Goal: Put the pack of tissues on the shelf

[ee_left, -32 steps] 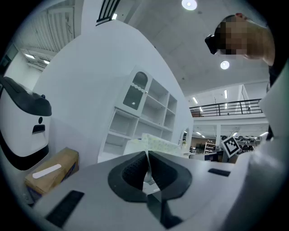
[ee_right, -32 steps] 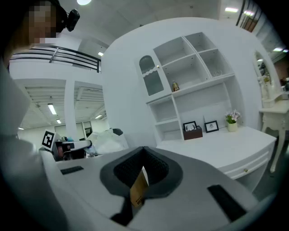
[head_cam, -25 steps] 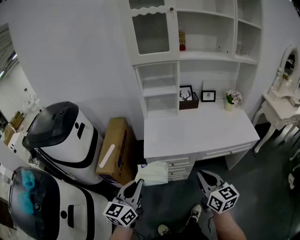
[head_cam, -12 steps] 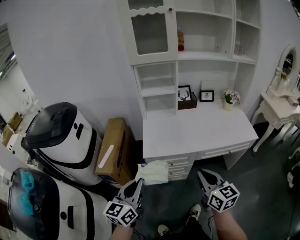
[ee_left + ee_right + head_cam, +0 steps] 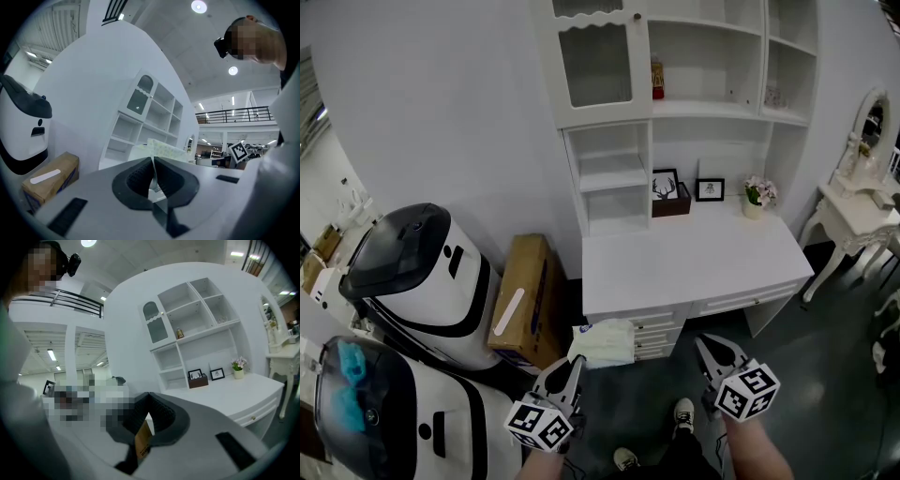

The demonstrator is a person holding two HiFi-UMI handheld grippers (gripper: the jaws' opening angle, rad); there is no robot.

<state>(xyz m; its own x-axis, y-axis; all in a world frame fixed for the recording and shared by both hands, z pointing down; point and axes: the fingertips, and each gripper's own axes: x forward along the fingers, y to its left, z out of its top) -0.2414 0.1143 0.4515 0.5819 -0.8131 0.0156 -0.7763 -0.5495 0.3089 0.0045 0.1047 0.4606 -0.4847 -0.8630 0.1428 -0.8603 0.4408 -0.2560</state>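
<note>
Jaws of the left gripper point(image 5: 573, 367) pinch the pack of tissues point(image 5: 605, 343) at lower centre, while the right gripper point(image 5: 706, 346) has its jaws pressed together and empty; this looks like the carrying step, and next comes a lift toward the shelf point(image 5: 614, 174) at upper centre.

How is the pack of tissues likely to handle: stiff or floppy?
Probably soft: the pack of tissues looks rumpled and pillowy. Likely light, since the left gripper holds it by a thin wrapper edge. That film may slip or let it swing.

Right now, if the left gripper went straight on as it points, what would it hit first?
Likely the front of the white desk, with the pack of tissues held in the left gripper touching first; depth is unclear.
</note>
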